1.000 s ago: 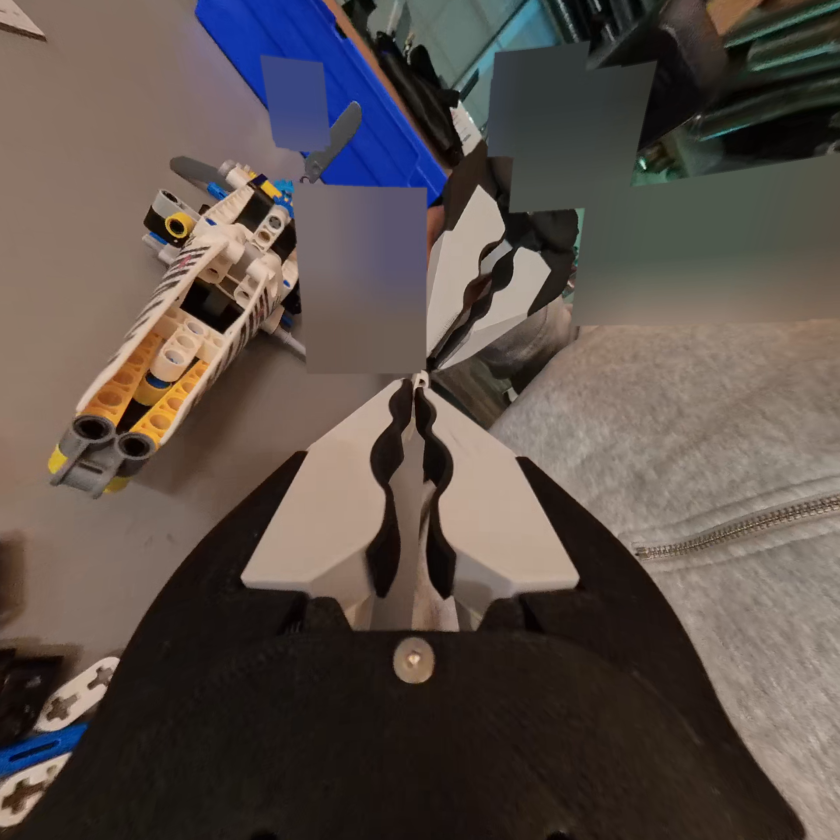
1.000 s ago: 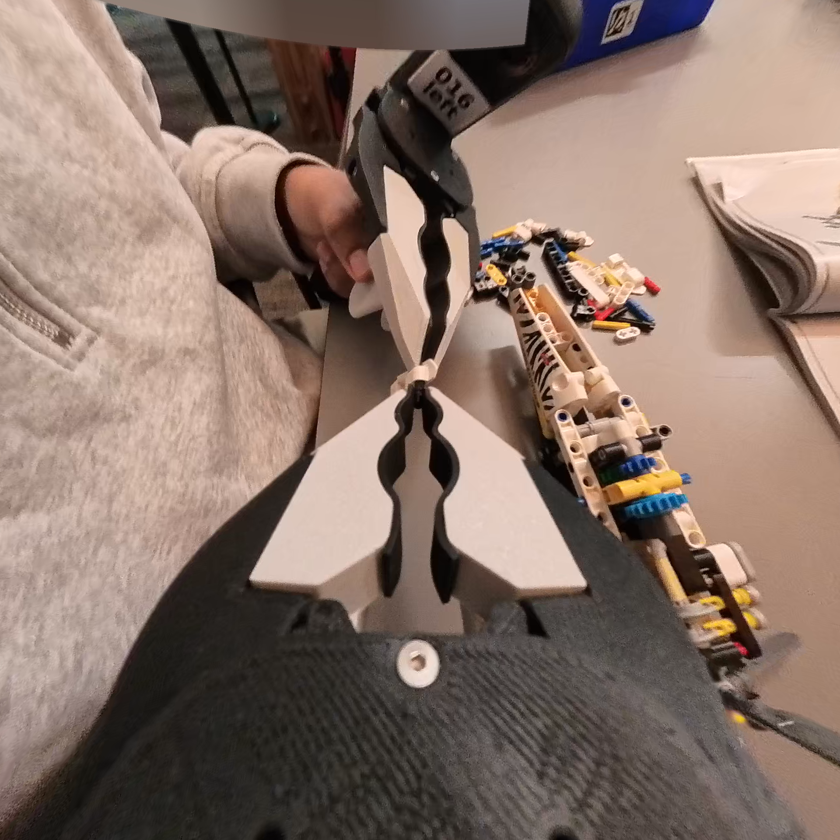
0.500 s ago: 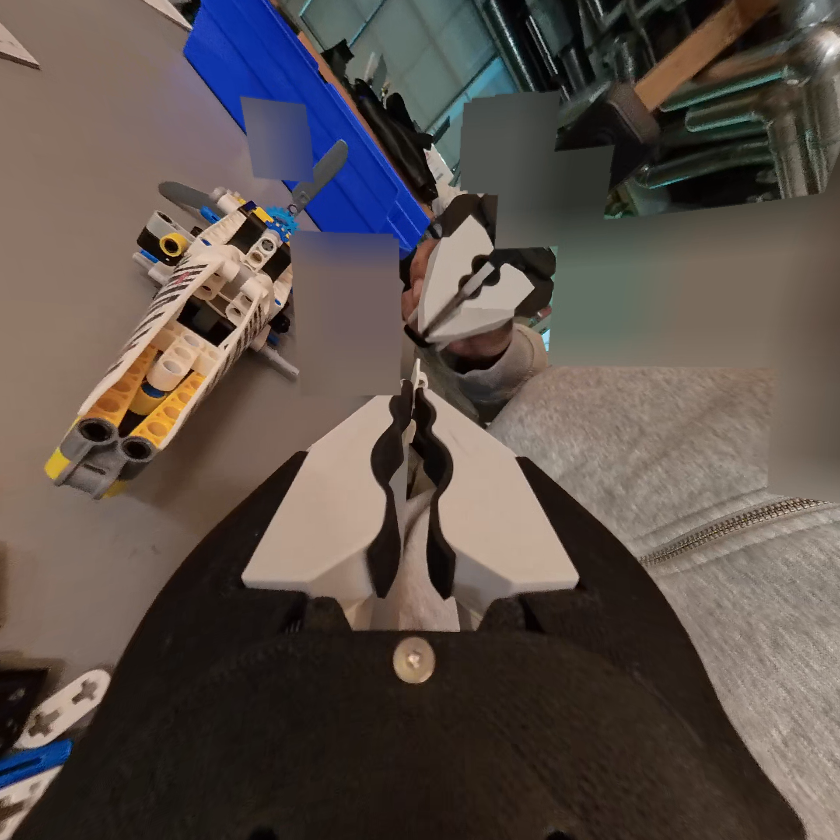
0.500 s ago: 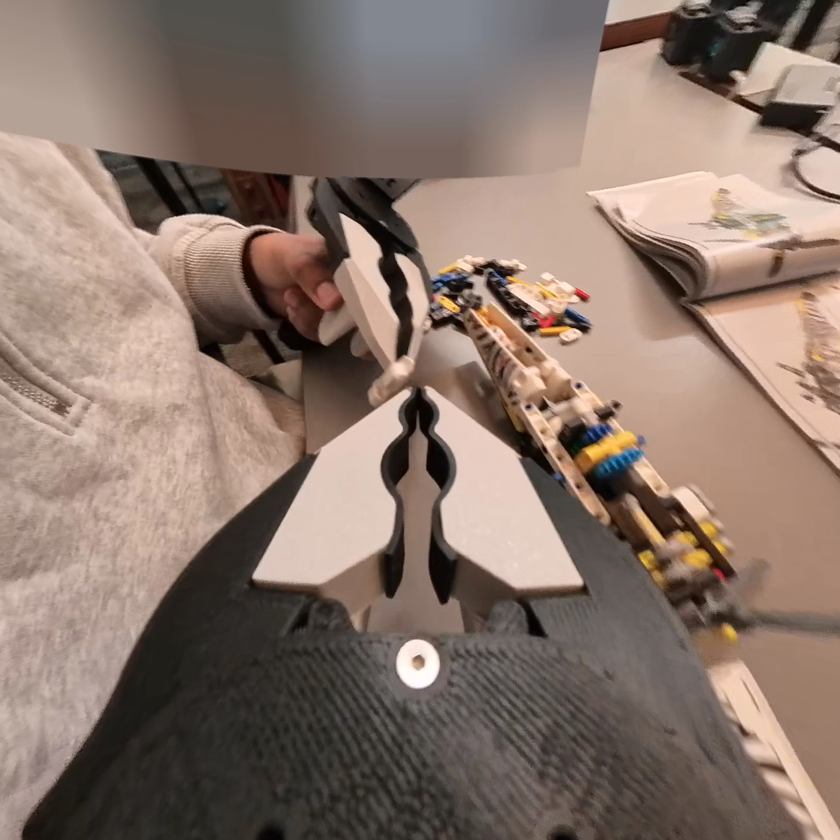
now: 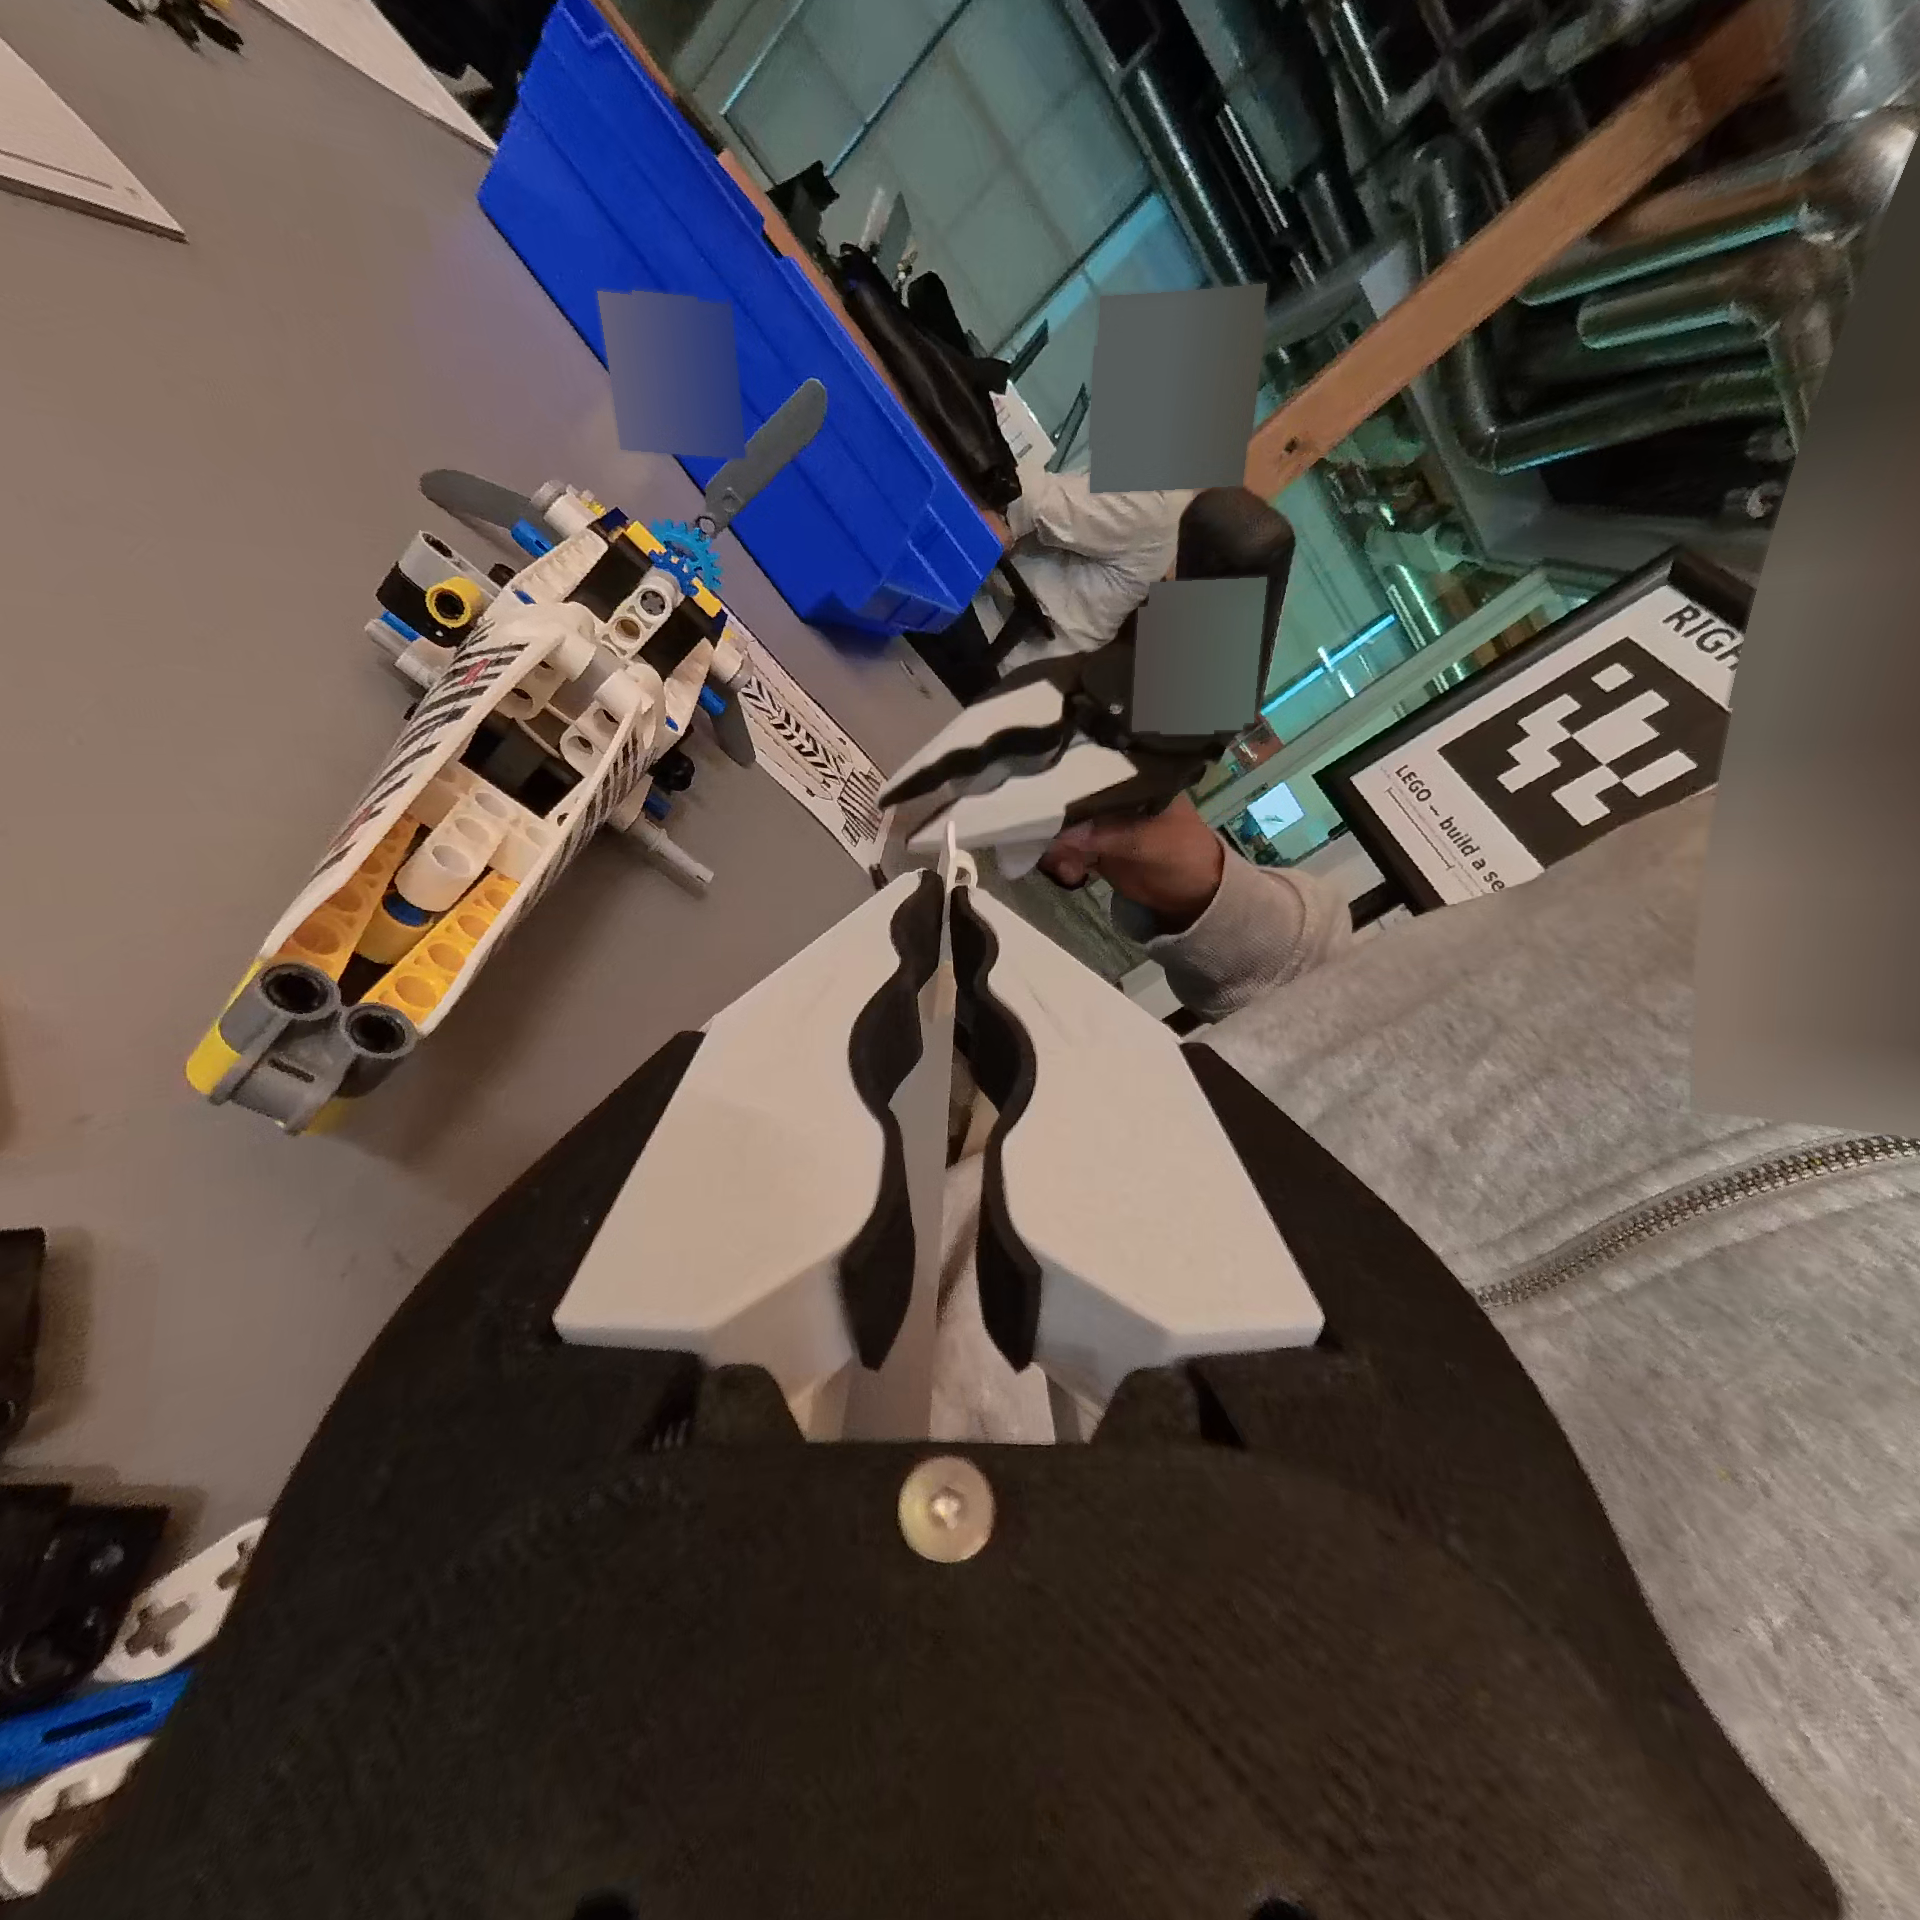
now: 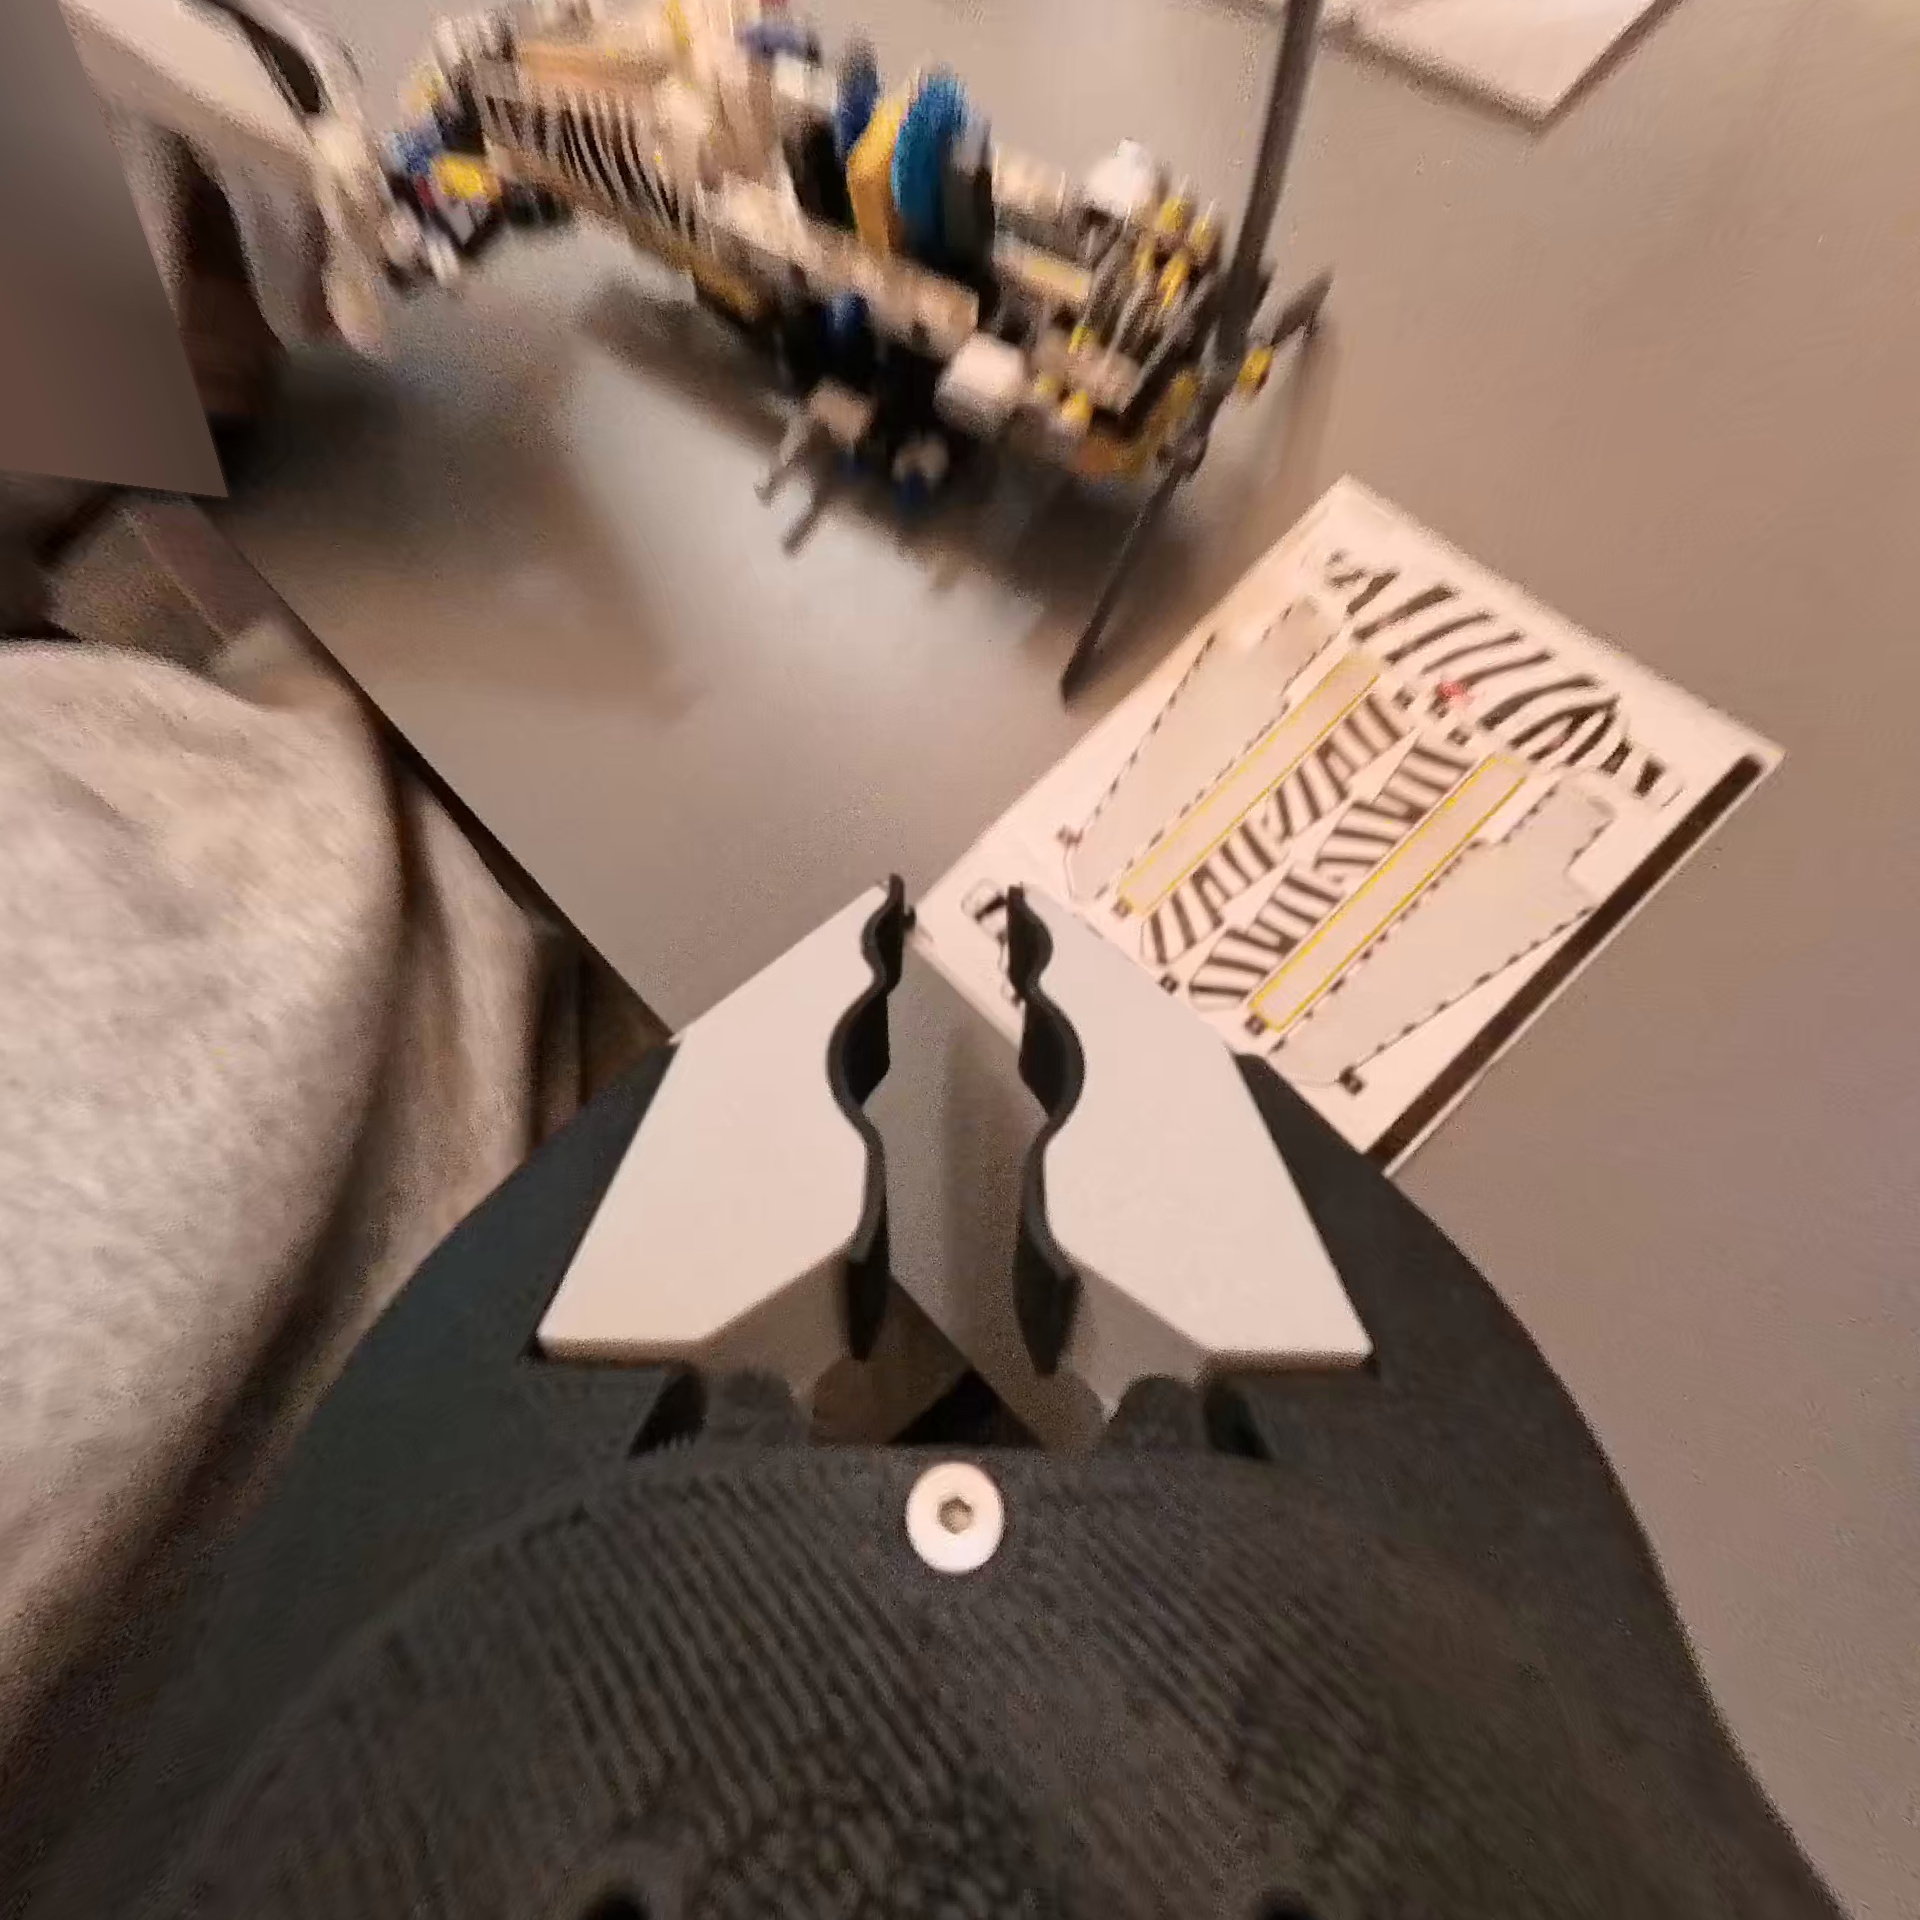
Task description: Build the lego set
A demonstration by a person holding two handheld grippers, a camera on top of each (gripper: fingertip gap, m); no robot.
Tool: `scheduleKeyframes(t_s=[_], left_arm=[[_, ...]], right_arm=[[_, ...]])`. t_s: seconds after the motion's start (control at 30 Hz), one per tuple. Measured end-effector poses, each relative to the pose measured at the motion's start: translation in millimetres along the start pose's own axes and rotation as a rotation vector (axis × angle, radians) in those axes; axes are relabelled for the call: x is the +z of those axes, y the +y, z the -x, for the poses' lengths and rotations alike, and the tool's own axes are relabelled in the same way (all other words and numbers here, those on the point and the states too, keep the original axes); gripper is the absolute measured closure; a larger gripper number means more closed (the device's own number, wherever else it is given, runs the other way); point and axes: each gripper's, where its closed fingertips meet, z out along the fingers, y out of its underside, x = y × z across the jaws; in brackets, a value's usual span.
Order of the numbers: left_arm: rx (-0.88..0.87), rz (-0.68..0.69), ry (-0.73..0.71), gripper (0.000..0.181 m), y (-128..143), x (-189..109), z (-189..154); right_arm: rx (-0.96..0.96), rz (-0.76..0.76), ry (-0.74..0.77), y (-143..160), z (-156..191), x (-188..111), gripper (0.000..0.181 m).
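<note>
Two grippers were at work over the grey table (image 5: 208, 343); the left gripper (image 5: 948, 899) had its fingers pressed together on a small white piece (image 5: 957, 864), whose thin end stuck out just past the tips, above the table's near edge; the right gripper (image 6: 951, 902) stood with its fingers spread and nothing between them, its tips hovering over the near corner of a sticker sheet (image 6: 1455, 831); in the left wrist view that same gripper (image 5: 992, 774) showed just beyond the white piece, held in a hand (image 5: 1138, 857) with a grey cuff, though its tips could not be read clearly from there; the sticker sheet, printed with black zebra stripes and yellow-edged strips, lay flat near the table's edge; beyond it, well apart from both grippers, lay the half-built model (image 5: 488, 790), a white body with black stripes, yellow beams inside, a blue gear and grey blades at the far end; the right wrist view showed the model (image 6: 883, 239) only as a blur; a blue bin (image 5: 727, 312) stood behind the model; loose white, blue and black parts (image 5: 94, 1652) lay at the lower left; a grey zipped sweater (image 5: 1558, 1247) filled the right side.
</note>
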Motion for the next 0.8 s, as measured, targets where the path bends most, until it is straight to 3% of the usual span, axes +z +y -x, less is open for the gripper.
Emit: scheduleKeyframes(t_s=[0.1, 0.33, 0.63, 0.8], left_arm=[[0.007, 0.008, -0.007, 0.181, 1, 1, 1], [0.01, 0.013, -0.006, 0.181, 2, 2, 0], [0.013, 0.003, -0.006, 0.181, 1, 0, 0], [0.009, -0.001, 0.003, 0.181, 0, 0, -1]], right_arm=[[-0.104, 0.061, 0.016, 17, 4, 8, 0.159], [-0.239, 0.021, -0.039, 16, 19, 10, 0.163], [-0.155, 0.032, -0.001, 9, 26, 10, 0.164], [-0.158, 0.051, 0.088, 15, 24, 16, 0.175]])
